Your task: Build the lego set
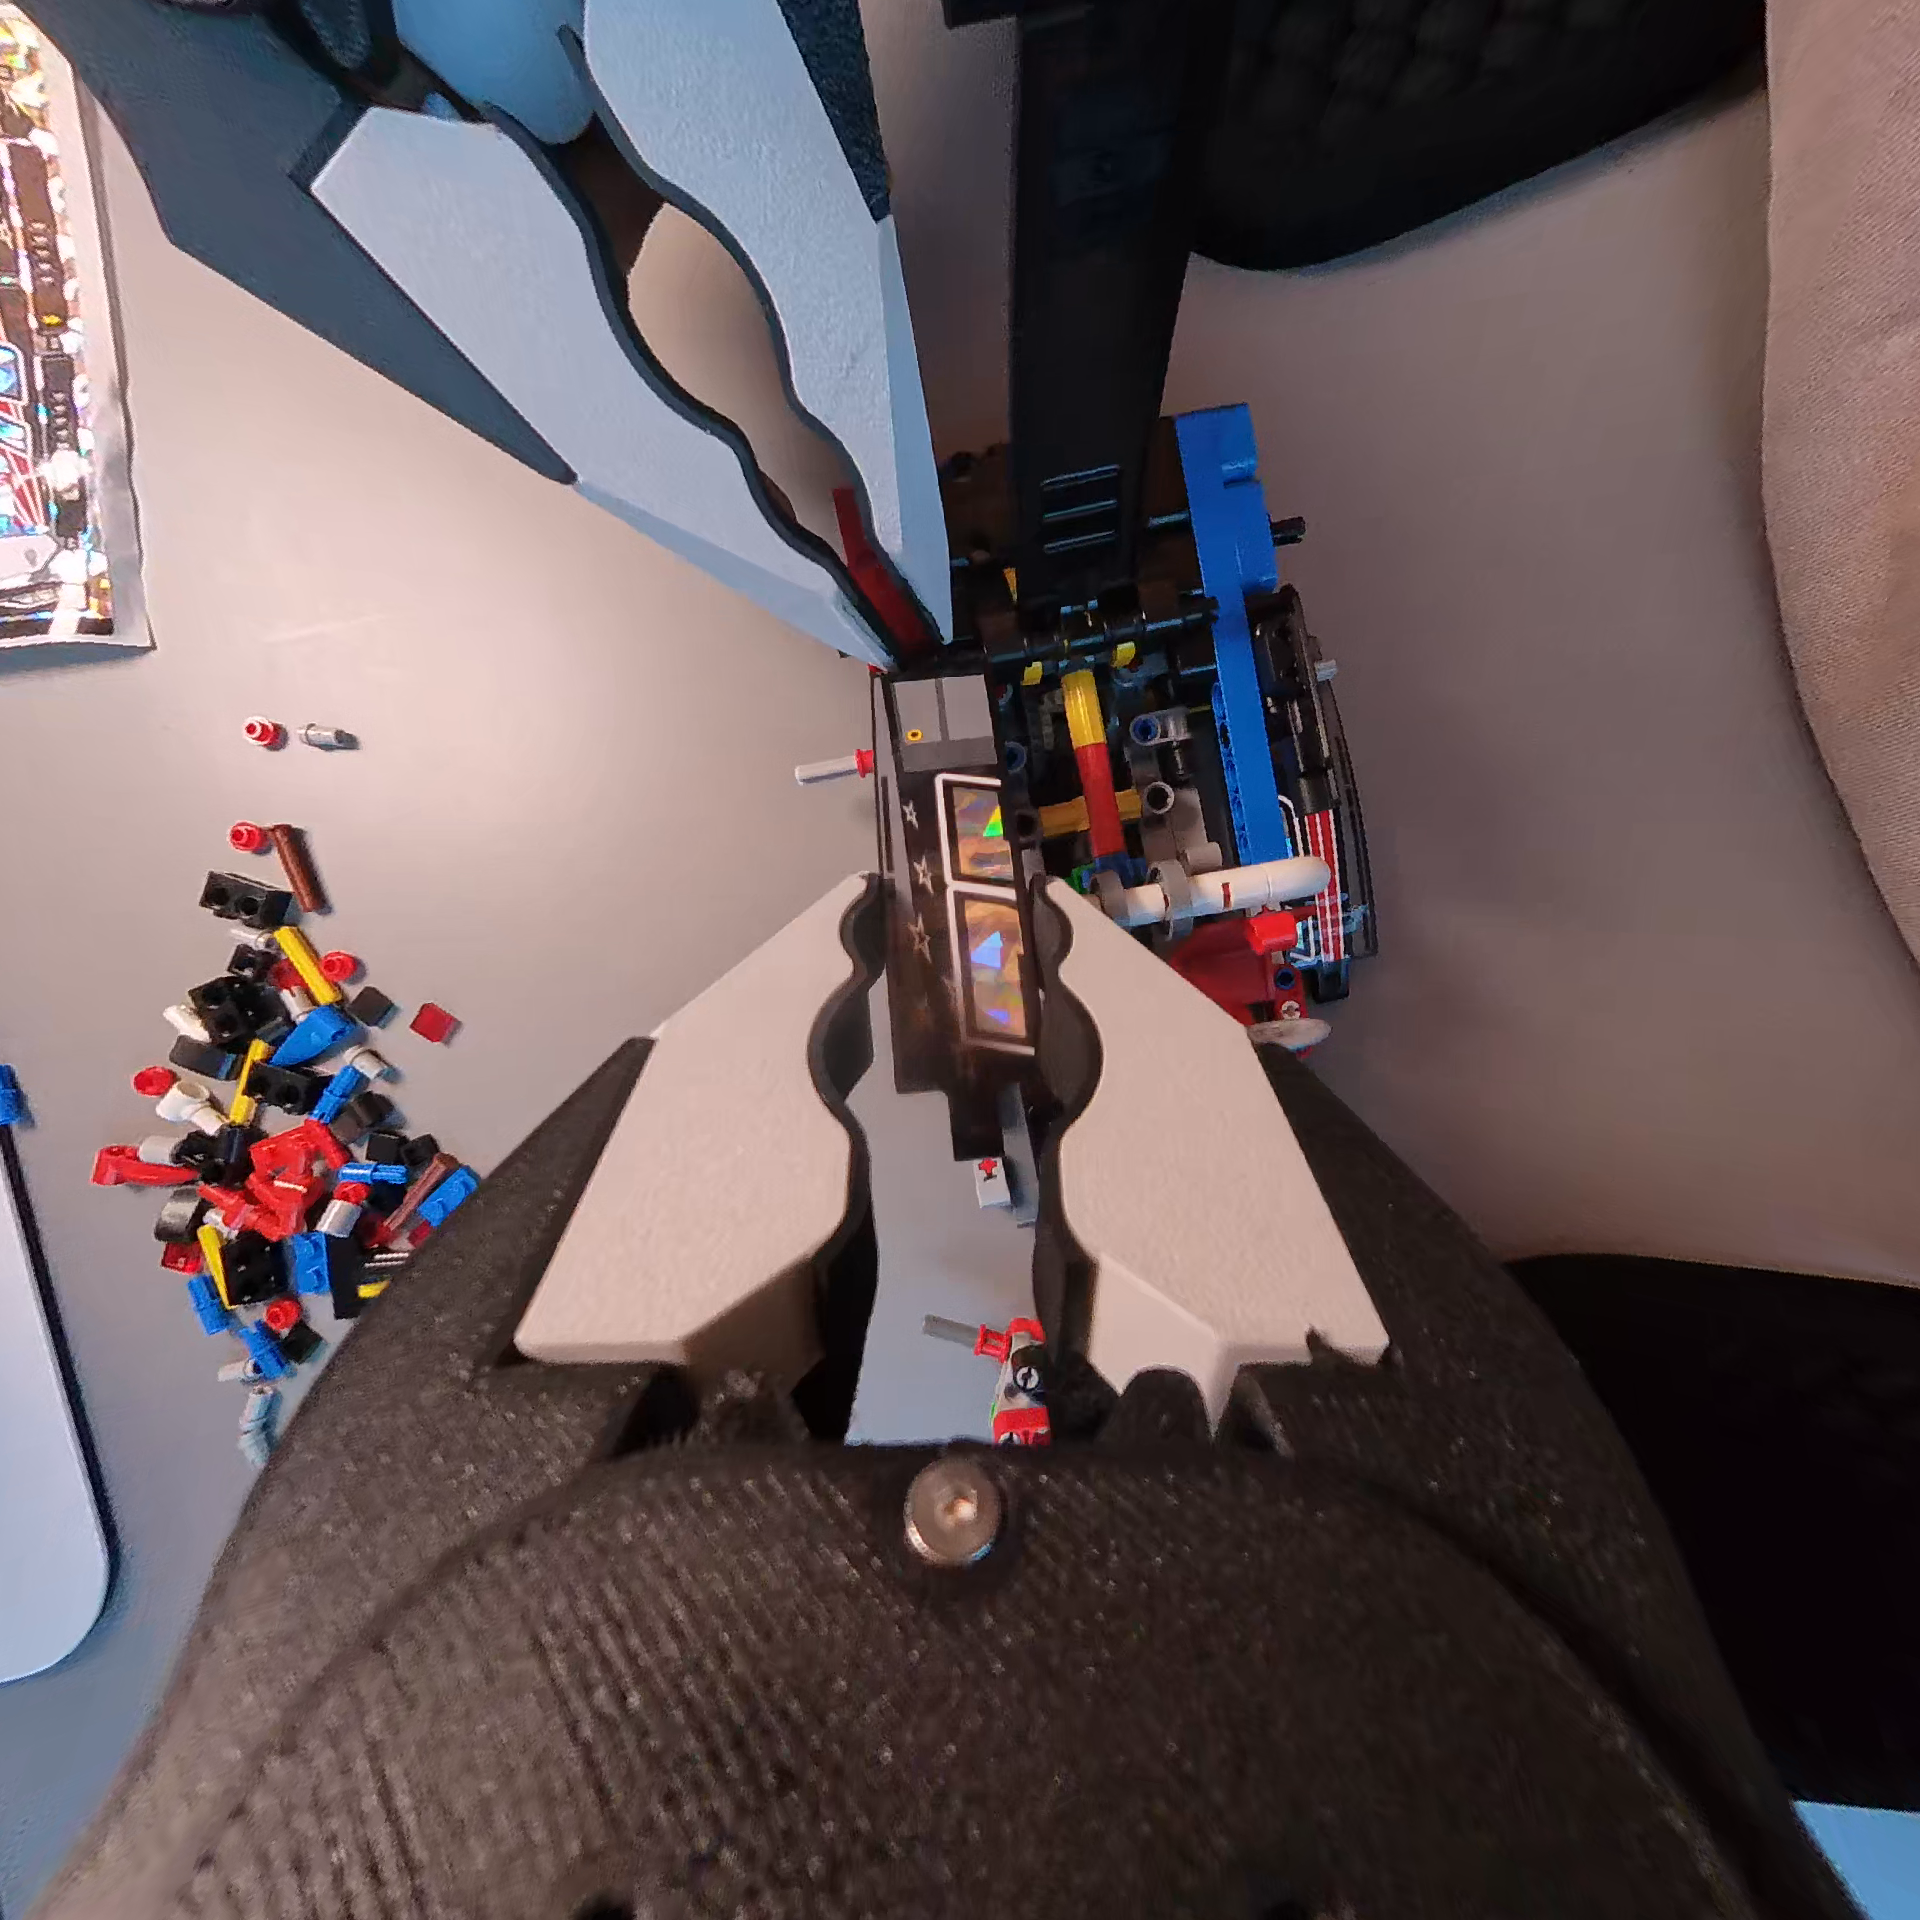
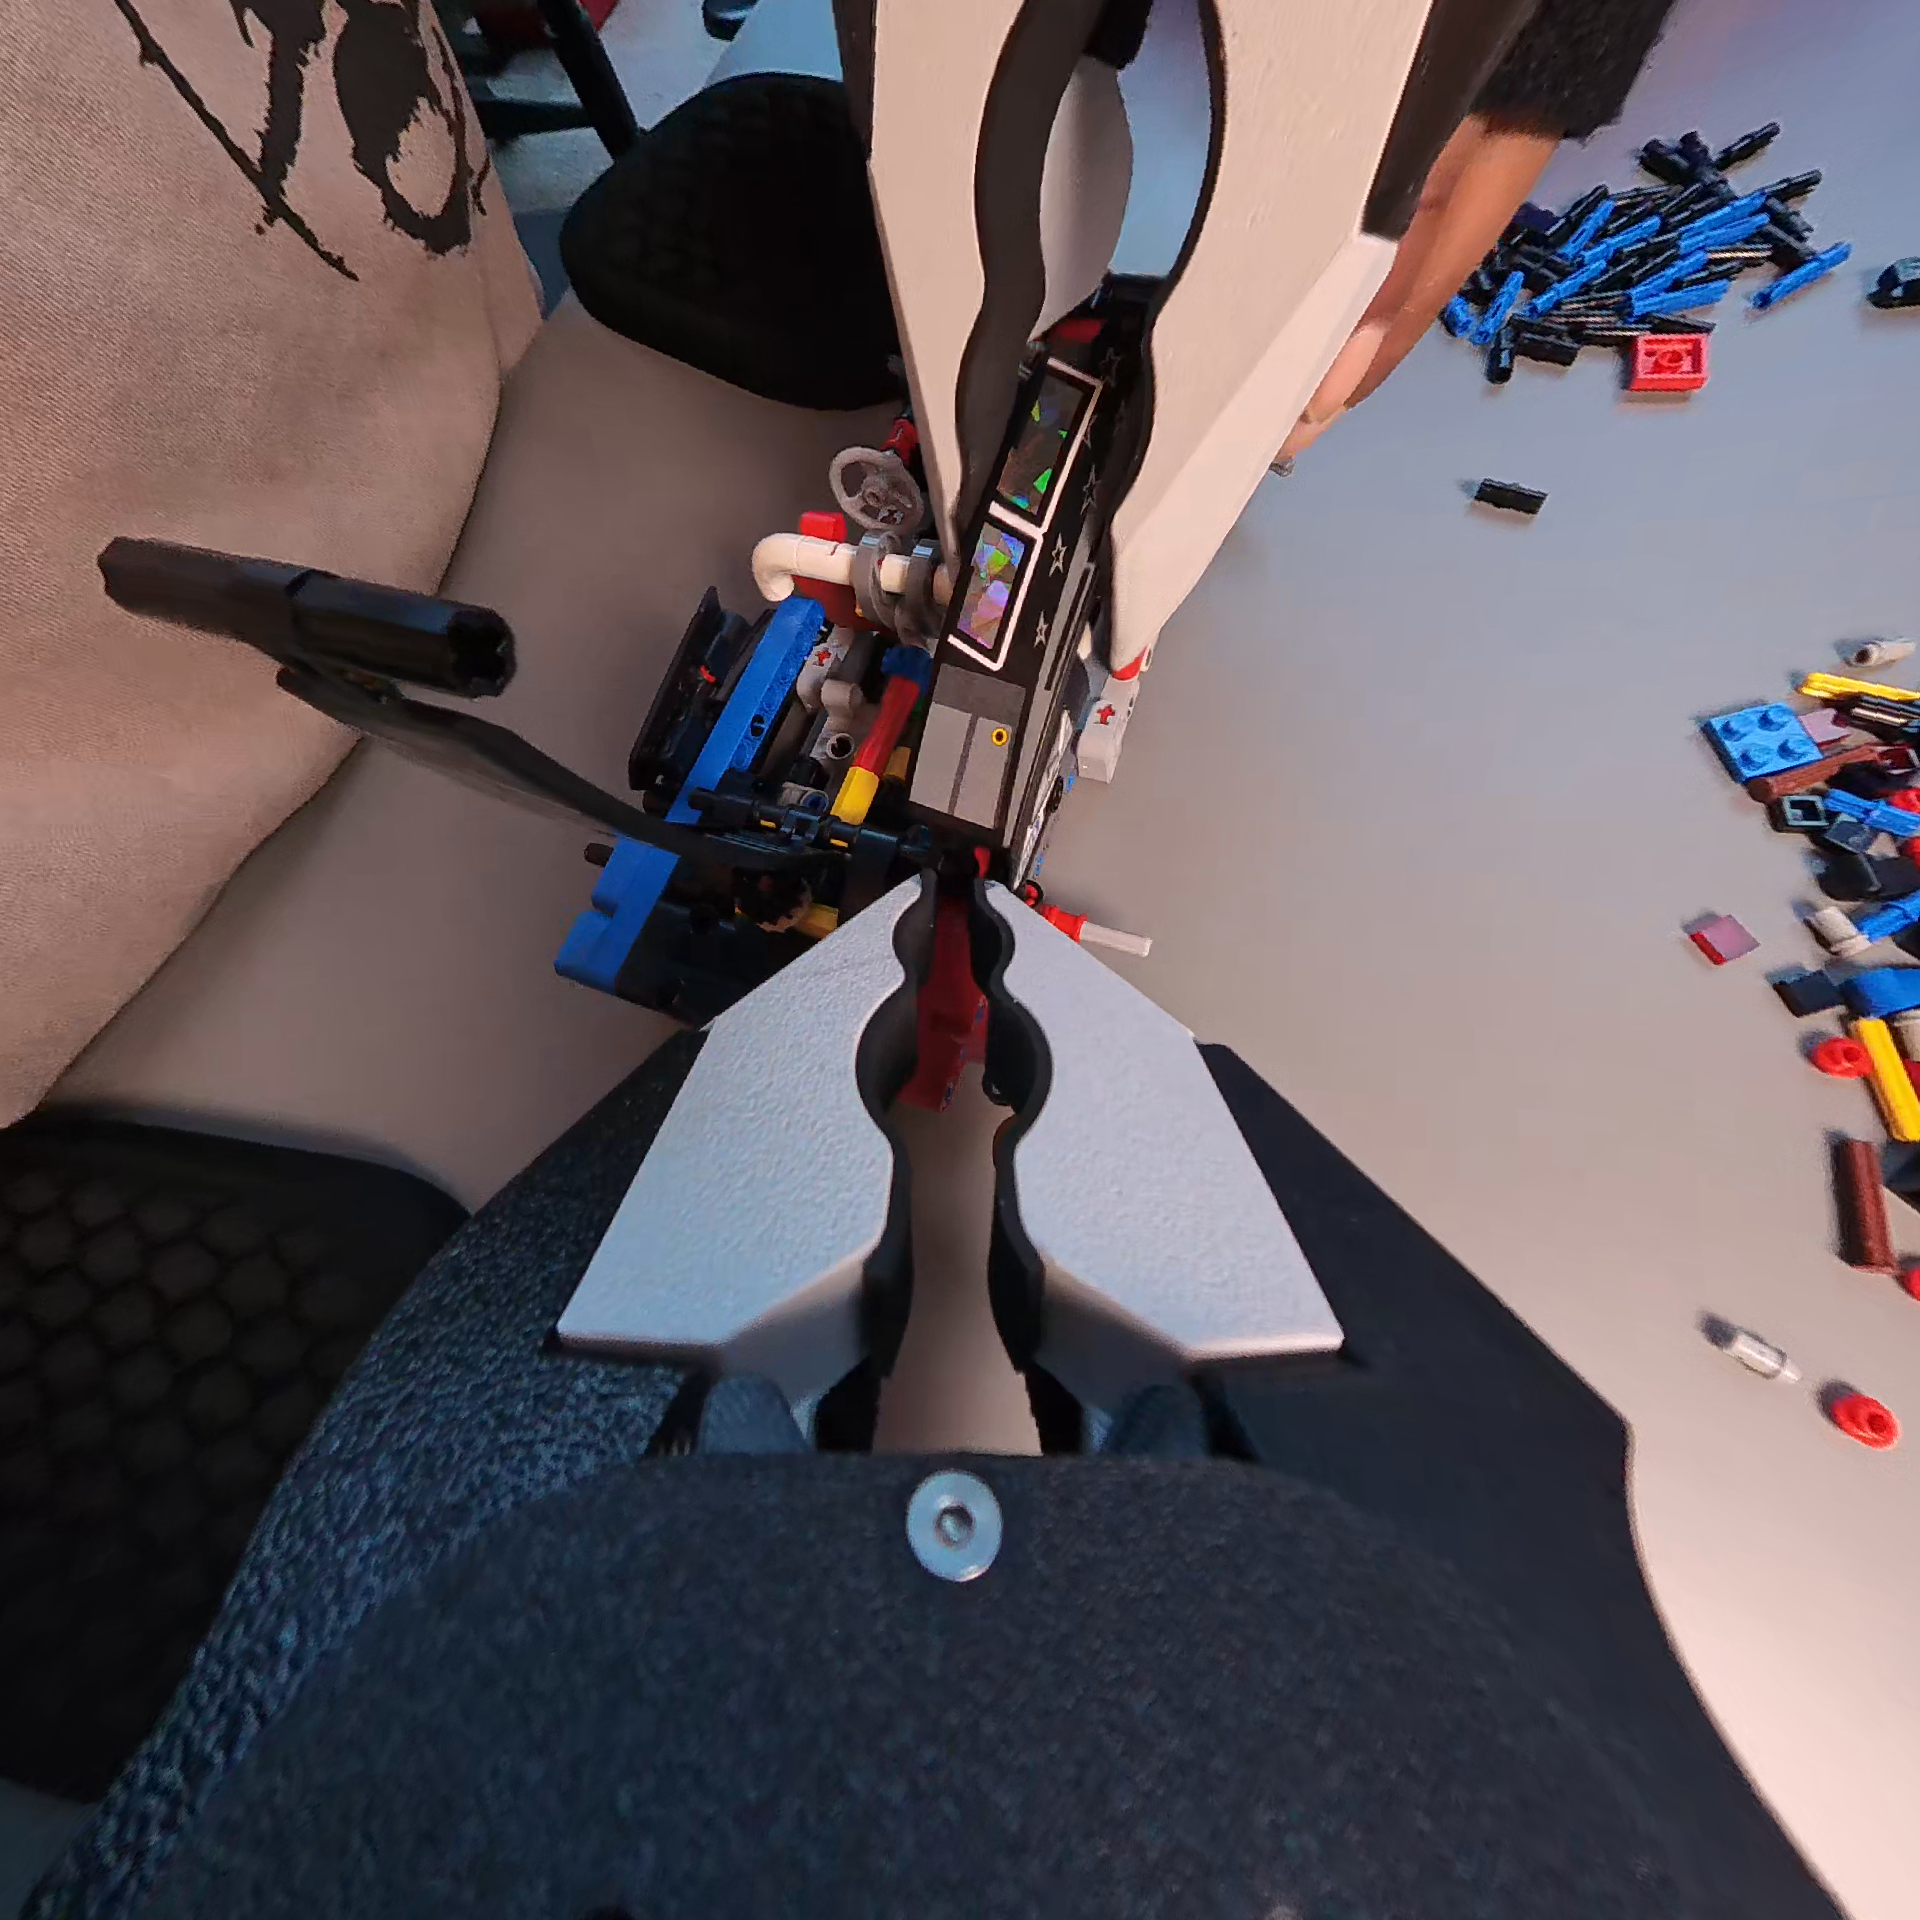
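Left gripper (image 1: 956, 904) fingers clamp the lego model's black stickered panel (image 1: 961, 935); right gripper (image 2: 951, 894) fingers pinch a red piece (image 2: 948, 997) against it.

Two grippers (image 1: 954, 894) (image 2: 951, 883), one lego model (image 1: 1132, 790), one sticker sheet (image 1: 52, 343).

lego model (image 1: 1122, 790) | black-blue-red, part-built | on table edge, gripped both ends

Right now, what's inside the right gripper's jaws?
A red lego piece sits clamped in the right gripper, its front end meeting the black, blue and red lego model. The jaws cover the piece's sides, so its full shape and the joint can't be seen.
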`<state>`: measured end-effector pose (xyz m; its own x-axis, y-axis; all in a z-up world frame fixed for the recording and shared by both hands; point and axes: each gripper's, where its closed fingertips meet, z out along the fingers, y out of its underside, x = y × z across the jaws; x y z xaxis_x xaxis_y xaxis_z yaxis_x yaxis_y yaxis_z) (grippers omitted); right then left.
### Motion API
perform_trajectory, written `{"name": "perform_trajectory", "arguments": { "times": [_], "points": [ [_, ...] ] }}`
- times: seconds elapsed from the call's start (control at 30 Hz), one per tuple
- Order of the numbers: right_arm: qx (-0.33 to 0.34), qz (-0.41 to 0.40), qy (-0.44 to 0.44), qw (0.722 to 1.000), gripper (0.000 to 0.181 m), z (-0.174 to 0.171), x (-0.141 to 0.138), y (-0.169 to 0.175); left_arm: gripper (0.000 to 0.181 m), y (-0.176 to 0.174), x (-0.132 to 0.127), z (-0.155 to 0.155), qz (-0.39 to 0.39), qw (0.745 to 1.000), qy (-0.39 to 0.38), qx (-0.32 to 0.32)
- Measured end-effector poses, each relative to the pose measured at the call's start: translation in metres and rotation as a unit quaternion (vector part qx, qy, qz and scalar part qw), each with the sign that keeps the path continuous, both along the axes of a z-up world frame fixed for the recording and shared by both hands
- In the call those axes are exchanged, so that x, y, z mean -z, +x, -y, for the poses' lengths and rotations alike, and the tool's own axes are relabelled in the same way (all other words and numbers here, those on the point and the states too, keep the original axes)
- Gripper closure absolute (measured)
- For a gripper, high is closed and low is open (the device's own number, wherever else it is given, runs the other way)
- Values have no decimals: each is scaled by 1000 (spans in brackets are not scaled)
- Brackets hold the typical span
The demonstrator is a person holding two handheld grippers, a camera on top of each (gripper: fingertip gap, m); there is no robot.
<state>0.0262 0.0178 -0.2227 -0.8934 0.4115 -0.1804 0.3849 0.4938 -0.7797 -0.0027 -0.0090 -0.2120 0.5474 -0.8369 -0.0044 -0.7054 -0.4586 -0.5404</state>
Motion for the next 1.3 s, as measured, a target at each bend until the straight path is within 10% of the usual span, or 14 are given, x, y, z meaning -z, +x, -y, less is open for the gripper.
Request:
{"name": "perform_trajectory", "arguments": {
  "times": [0.5, 0.83, 1.3],
  "points": [
    [-1, 10, -5, 1000, 179, 17, 0, 13, 155, 15, 5, 11, 39, 996, 41, -64],
    [10, 5, 4, 1000, 177, 21, -2, 15, 78, 39, 6, 33, 52, 992, 60, -99],
    [26, -22, 20, 999, 178, 21, -1, 18, 88, 42, 31, 29, 7, 991, 74, -115]
  ]
}}
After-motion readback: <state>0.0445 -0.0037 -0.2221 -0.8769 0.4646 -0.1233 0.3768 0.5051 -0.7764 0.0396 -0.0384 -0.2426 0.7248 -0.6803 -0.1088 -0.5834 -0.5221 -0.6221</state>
